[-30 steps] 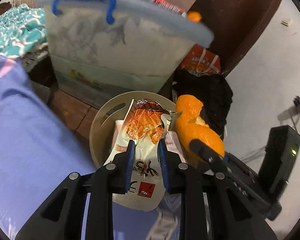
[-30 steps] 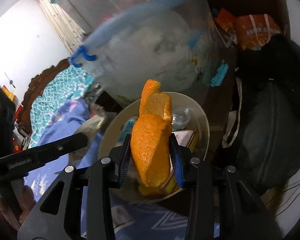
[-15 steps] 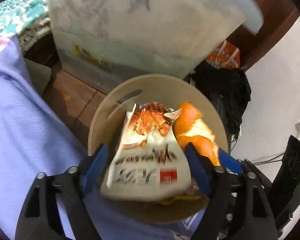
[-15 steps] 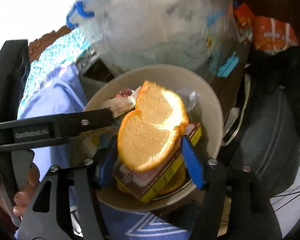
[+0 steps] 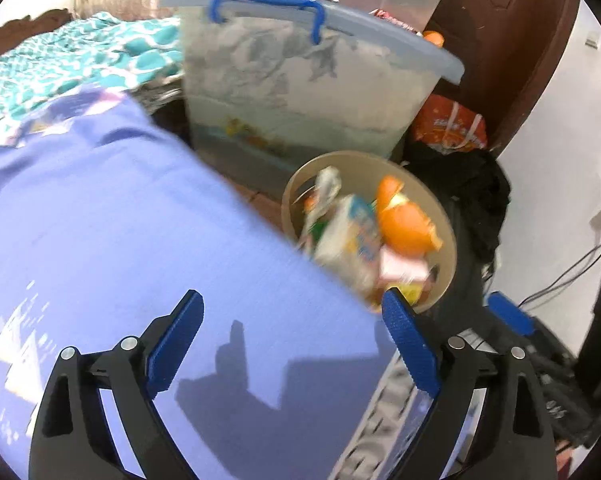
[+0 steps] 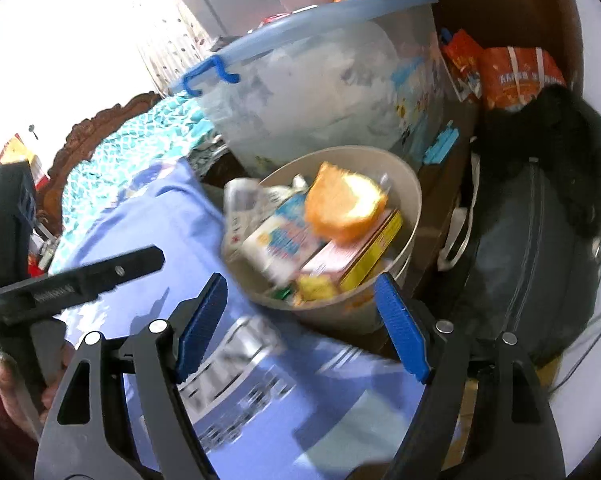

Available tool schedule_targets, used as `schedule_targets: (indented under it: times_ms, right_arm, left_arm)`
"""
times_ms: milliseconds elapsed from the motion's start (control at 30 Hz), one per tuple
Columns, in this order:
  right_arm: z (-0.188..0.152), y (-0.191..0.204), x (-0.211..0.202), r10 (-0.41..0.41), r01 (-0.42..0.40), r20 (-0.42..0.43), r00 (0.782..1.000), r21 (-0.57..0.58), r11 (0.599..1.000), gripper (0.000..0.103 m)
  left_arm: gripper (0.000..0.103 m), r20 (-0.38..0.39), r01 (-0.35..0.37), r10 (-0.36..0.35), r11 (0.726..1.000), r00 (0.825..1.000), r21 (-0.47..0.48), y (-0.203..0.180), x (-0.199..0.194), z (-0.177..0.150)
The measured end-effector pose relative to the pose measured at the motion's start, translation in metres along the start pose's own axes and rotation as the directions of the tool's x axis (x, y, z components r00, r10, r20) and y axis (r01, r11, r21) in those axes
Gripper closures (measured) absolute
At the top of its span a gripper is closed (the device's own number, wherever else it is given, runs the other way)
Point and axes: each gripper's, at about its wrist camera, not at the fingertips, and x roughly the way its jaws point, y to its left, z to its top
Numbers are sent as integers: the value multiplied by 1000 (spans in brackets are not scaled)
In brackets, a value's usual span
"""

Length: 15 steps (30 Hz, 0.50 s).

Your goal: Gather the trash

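A round beige trash bin [image 5: 446, 220] [image 6: 414, 200] stands on the floor beside the bed. In it lie an orange peel [image 5: 406, 222] [image 6: 342, 206], a white snack wrapper [image 5: 346, 236] [image 6: 278, 246], a pink and yellow box [image 6: 360, 258] and other scraps. My left gripper [image 5: 292, 344] is open and empty, above the purple bedsheet [image 5: 120, 240], just short of the bin. My right gripper [image 6: 300, 326] is open and empty, above the sheet edge in front of the bin. The left gripper's finger [image 6: 100, 274] shows at the left of the right wrist view.
A translucent storage tub [image 5: 300, 92] [image 6: 320, 92] with a blue-handled lid stands behind the bin. A black bag [image 6: 540, 260] and orange sacks [image 6: 516, 76] lie to the right. A teal blanket [image 5: 72, 64] covers the far bed. Cables run along the white wall [image 5: 572, 160].
Both grippers opened and dropped the wrapper and the orange peel into the bin, then drew back and up over the purple sheet.
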Motion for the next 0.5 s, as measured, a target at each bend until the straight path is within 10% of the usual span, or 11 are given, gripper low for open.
schedule_targets:
  times_ms: [500]
  right_arm:
    - [-83,71,-46,36,-35,-19,999,64,997,23]
  left_arm:
    - [12,83,-190,188,982,979,15,60,-105,-102]
